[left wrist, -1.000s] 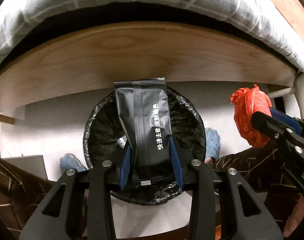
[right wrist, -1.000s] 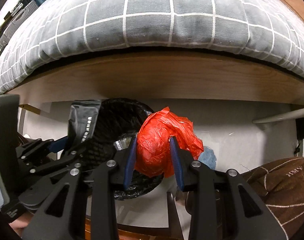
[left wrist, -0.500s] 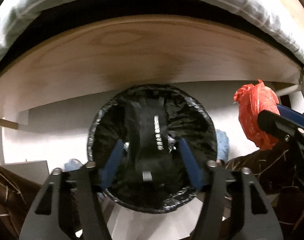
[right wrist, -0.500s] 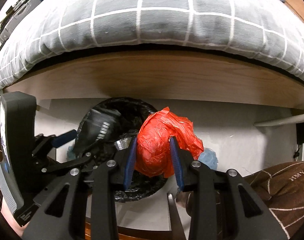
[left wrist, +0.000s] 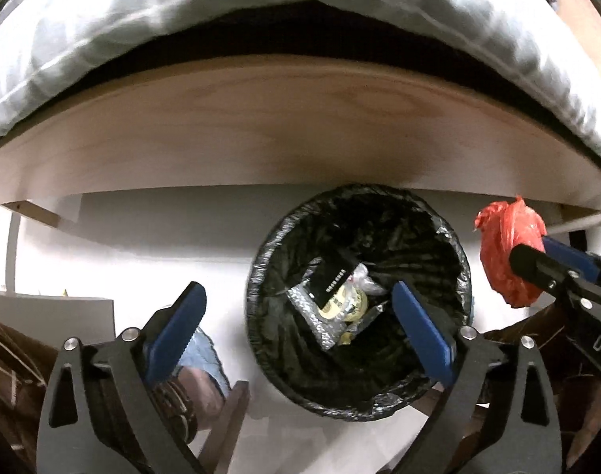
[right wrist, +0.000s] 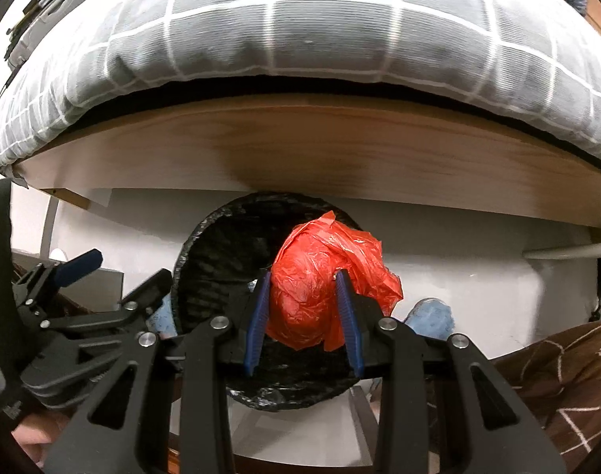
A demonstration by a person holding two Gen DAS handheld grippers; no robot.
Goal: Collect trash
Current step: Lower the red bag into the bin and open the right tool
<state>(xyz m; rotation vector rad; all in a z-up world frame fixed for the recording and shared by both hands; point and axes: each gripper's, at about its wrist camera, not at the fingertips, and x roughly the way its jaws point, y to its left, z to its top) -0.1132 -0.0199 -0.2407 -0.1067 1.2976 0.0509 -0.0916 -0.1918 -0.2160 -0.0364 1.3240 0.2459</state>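
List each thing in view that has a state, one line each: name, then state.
Left tongs: jaws opening, nothing between them.
Right tongs: shut on red bag.
Red bag: crumpled, held above the bin.
Bin: open, black-lined, partly filled.
Black packet: lying inside the bin.

Both mounted on the claws, looking steeply down from close above the bin (left wrist: 357,300) (right wrist: 221,260) beside the bed (left wrist: 300,126) (right wrist: 300,150). Left view slightly left of it, right view nearly overhead; bin, bed and floor shared.

Crinkled glossy plastic bin liner (left wrist: 438,237)
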